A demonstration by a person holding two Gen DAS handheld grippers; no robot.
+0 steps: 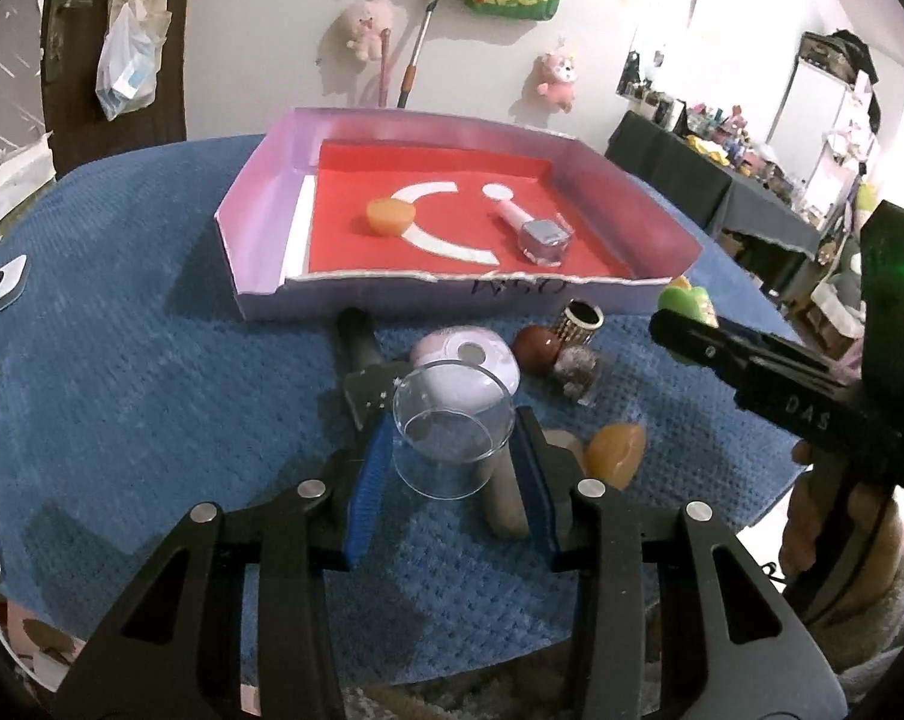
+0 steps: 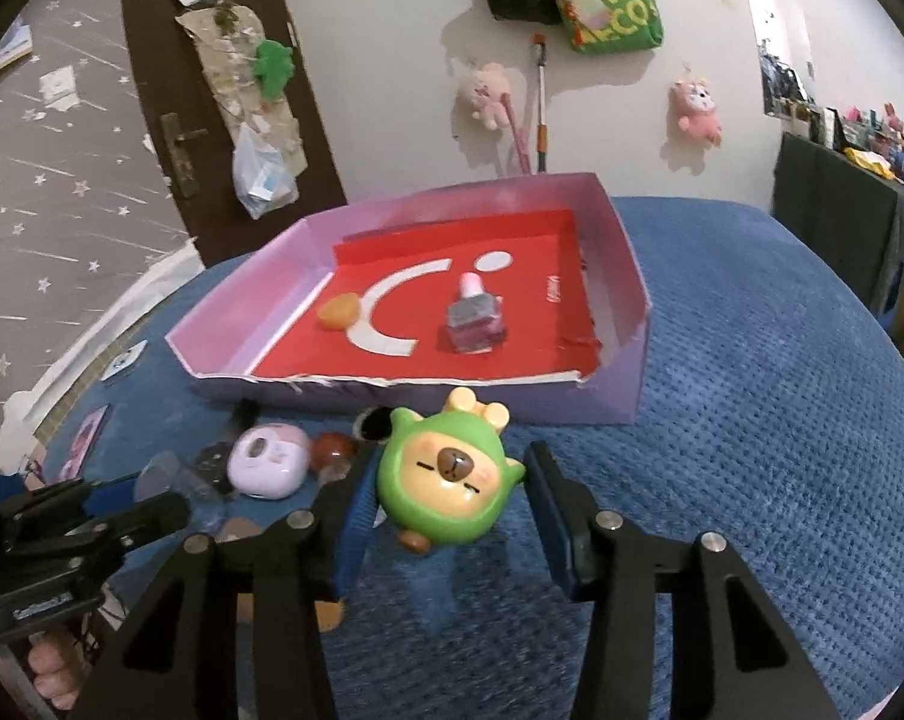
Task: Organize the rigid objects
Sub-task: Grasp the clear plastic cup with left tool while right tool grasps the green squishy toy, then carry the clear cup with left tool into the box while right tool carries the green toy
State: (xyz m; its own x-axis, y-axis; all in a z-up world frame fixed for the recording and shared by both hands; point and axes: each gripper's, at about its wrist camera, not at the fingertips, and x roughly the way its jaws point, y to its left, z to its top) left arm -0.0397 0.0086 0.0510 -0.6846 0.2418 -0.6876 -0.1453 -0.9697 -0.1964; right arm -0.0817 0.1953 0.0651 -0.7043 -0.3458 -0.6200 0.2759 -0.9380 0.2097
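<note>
Left wrist view: the left gripper [image 1: 452,456], low in the frame's centre, has its blue pads pressed on a clear plastic cup [image 1: 449,429], which holds nothing. Above it, across the frame's middle, a shallow box [image 1: 260,252] with pale purple walls and a red floor stands on the blue cloth [image 1: 152,360]. Inside lie an orange heart-shaped piece [image 1: 390,216], left of centre, and a pink nail-polish bottle [image 1: 535,234] on its side, right of centre, well apart. Between box and cup, outside the box, lie a pink round case [image 1: 469,360] and a brown ball [image 1: 537,347].

Right wrist view: the right gripper [image 2: 446,510], bottom centre, is closed narrowly on a green bear figure [image 2: 446,483], just below the box's near wall.
</note>
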